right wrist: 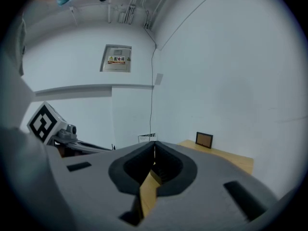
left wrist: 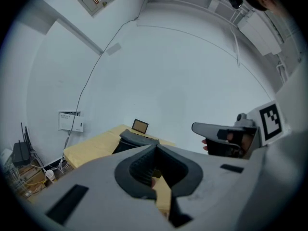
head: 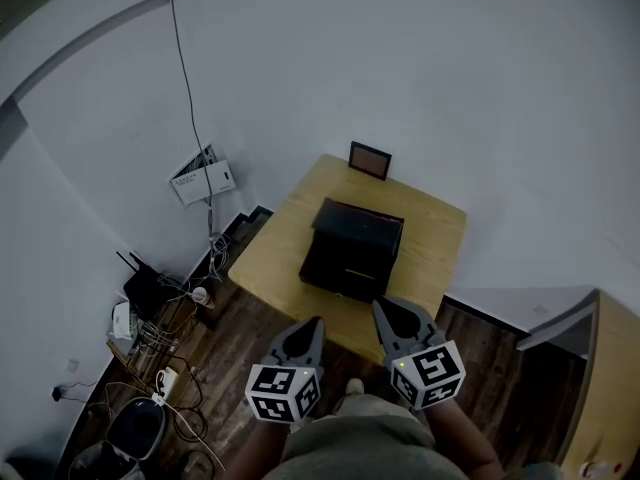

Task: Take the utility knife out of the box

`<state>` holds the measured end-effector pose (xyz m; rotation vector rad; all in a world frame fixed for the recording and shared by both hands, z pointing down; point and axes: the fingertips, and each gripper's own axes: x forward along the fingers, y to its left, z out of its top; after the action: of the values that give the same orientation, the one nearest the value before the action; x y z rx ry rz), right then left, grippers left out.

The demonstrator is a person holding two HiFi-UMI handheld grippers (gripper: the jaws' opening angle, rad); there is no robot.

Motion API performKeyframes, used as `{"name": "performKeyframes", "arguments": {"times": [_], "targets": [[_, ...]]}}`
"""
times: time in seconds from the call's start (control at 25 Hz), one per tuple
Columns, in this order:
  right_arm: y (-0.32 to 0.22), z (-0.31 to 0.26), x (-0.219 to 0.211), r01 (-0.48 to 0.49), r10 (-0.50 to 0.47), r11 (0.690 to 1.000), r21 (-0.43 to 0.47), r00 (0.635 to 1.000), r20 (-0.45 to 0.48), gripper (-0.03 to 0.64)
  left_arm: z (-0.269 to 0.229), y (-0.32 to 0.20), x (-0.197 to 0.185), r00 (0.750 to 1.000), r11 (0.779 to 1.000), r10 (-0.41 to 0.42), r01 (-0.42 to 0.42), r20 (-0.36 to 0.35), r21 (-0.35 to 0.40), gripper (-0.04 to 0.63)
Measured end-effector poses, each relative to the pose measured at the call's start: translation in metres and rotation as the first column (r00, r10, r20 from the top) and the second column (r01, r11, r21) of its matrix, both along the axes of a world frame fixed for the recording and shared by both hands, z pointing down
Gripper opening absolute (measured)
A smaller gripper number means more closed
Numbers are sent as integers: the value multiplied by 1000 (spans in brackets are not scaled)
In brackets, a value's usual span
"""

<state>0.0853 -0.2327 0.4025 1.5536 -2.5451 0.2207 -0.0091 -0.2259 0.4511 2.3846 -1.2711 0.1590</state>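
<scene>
The black rectangular box [head: 352,246] stands in the middle of the frame on the light wooden surface [head: 430,233], with its lid down, so the utility knife cannot be seen. The left gripper [head: 312,326] and the right gripper [head: 383,310] are at the lower middle of the frame, over the near edge of the surface and just before the box. The fingers [left wrist: 139,170] of the left one are closed tip to tip with nothing between them, and the fingers [right wrist: 168,165] of the right one are the same.
</scene>
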Motion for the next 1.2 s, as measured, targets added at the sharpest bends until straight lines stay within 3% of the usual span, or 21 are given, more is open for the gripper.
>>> {"name": "performKeyframes", "arguments": {"times": [0.56, 0.88, 1.2], "targets": [[-77, 56, 21, 128, -135, 988, -86, 988, -71, 2, 34, -55, 26, 992, 991, -126, 126, 11, -46, 3], [-120, 104, 17, 150, -178, 973, -173, 972, -157, 2, 52, -69, 25, 991, 988, -130, 131, 23, -85, 3], [-163, 164, 4, 165, -246, 945, -284, 929, -277, 2, 73, -96, 18, 992, 984, -117, 120, 37, -129, 3]]}}
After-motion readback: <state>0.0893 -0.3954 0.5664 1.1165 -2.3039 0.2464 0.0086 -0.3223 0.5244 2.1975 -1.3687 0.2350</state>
